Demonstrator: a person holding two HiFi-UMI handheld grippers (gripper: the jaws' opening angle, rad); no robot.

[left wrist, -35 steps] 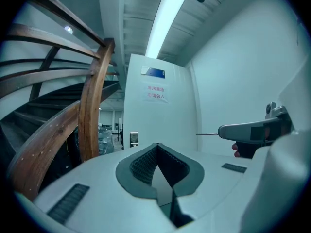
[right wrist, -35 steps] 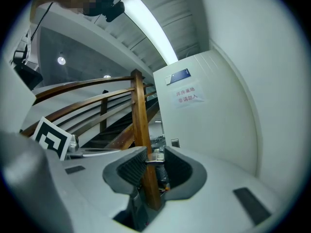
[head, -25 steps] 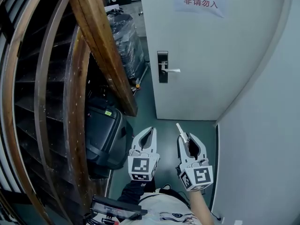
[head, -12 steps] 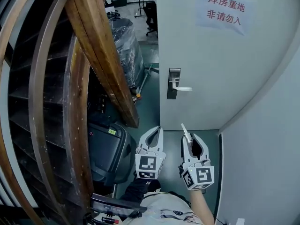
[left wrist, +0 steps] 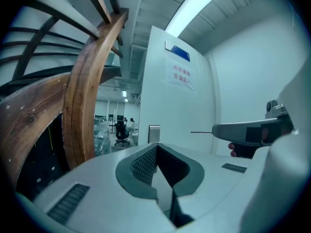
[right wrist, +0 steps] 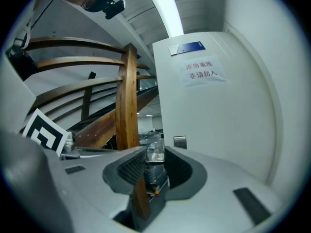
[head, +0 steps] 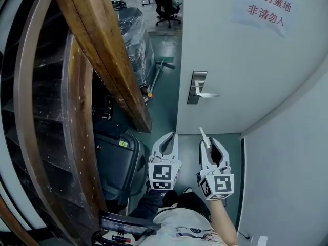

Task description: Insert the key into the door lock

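The white door (head: 246, 60) carries a metal lock plate (head: 197, 87) with a lever handle (head: 207, 94). In the head view both grippers are held low, well short of the door. My right gripper (head: 209, 143) is shut on the key (head: 203, 135), whose thin shaft points up toward the door. In the right gripper view the key's tape-wrapped grip (right wrist: 155, 161) sits between the jaws, with the lock plate (right wrist: 180, 142) just right of it. My left gripper (head: 166, 140) is shut with nothing in it. Its own view shows the lock plate (left wrist: 154, 133) ahead and the key (left wrist: 201, 131) at the right.
A slanted wooden stair beam (head: 102, 50) and curved rails stand left of the door. A black case (head: 115, 165) lies on the floor below them, and a plastic-wrapped stack (head: 134, 40) stands behind. A paper sign (head: 264, 9) hangs on the door. A white wall (head: 292, 163) bounds the right.
The head view has shifted toward the door: the lock plate now sits further right and lower in the picture. Both grippers moved slightly right and kept their grip.
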